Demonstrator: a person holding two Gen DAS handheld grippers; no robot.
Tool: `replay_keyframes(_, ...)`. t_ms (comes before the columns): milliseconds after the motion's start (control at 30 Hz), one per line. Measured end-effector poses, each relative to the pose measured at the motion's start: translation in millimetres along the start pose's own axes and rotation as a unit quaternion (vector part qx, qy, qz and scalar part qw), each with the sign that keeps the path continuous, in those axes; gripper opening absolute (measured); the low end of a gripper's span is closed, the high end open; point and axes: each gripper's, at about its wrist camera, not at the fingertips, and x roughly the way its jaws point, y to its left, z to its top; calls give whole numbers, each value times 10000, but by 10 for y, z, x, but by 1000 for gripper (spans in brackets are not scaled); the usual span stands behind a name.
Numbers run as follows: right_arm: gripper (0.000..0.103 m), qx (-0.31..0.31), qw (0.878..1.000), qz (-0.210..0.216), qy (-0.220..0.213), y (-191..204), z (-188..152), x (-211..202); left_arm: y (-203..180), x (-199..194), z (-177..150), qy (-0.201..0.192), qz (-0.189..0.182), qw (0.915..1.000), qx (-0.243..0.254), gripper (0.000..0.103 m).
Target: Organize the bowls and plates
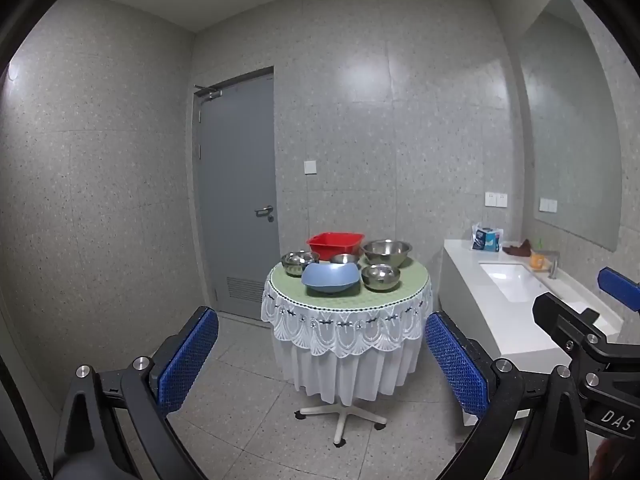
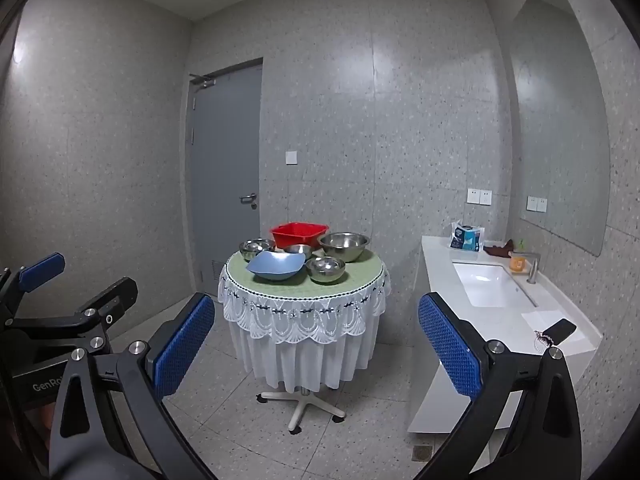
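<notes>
While both grippers hang well back from the round cloth-covered counter (image 1: pixel 348 292), the left gripper (image 1: pixel 322 356) and right gripper (image 2: pixel 316 344) stand wide open and empty. On the counter, a pale blue plastic bowl (image 1: pixel 330 277) sits at the front, four steel bowls (image 1: pixel 386 252) around it, a red plastic basin (image 1: pixel 336 243) behind.

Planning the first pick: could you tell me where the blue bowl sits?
In both views, the blue bowl sits at the round table's front edge, left of a small steel bowl.
</notes>
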Motion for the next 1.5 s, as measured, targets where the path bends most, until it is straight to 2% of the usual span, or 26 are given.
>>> replay_keyframes(367, 103, -17, 10000, -11, 68, 31, 30, 26, 20, 112, 31, 62, 8, 10000, -18, 102)
replay_keyframes(633, 103, -12, 10000, 2, 88, 98, 73, -32, -10, 34, 4, 41, 1, 10000, 10, 102)
replay_keyframes(800, 103, 0, 10000, 7, 81, -5, -45, 51, 5, 48, -8, 54, 3, 10000, -7, 102)
replay_keyframes(1500, 103, -1, 10000, -9, 88, -24, -57, 79, -47, 53, 11, 67, 30, 10000, 28, 102)
